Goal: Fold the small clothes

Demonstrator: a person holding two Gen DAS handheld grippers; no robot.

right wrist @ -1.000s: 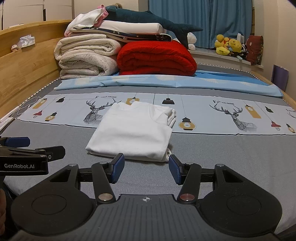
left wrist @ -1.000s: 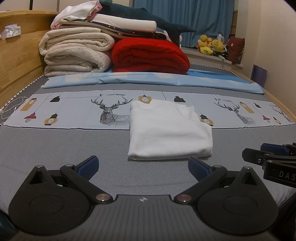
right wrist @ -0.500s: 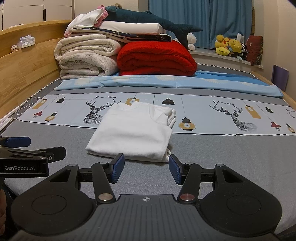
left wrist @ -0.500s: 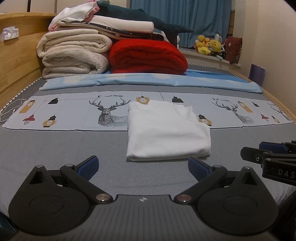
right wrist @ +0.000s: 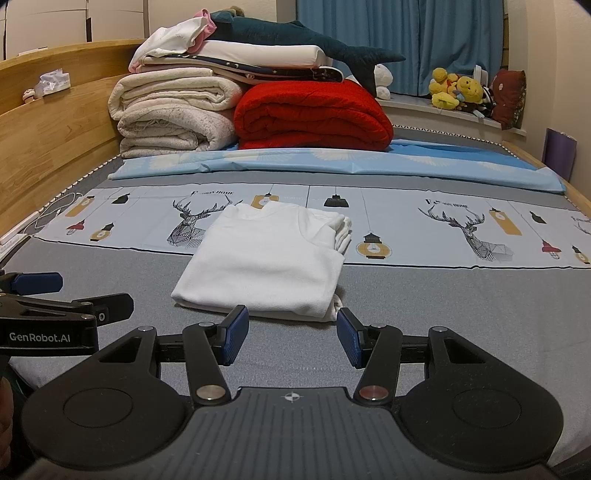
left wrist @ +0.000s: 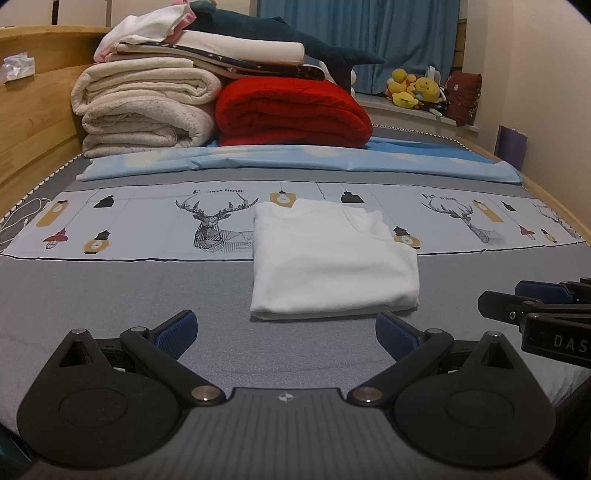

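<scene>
A white garment (left wrist: 330,258) (right wrist: 267,260) lies folded into a neat rectangle on the grey bed cover, its far end on the deer-print cloth (left wrist: 122,221). My left gripper (left wrist: 286,332) hangs open just short of the garment's near edge, nothing between its blue pads. My right gripper (right wrist: 291,338) is also open and empty, its pads level with the garment's near right corner without touching it. Each gripper shows at the edge of the other's view: the right gripper (left wrist: 524,299) and the left gripper (right wrist: 70,295).
Stacked cream blankets (left wrist: 147,110), a red blanket (left wrist: 291,110) and a dark plush shark (left wrist: 288,35) fill the bed's far end. A wooden headboard (right wrist: 44,125) runs along the left. Soft toys (right wrist: 458,90) sit on the sill by blue curtains.
</scene>
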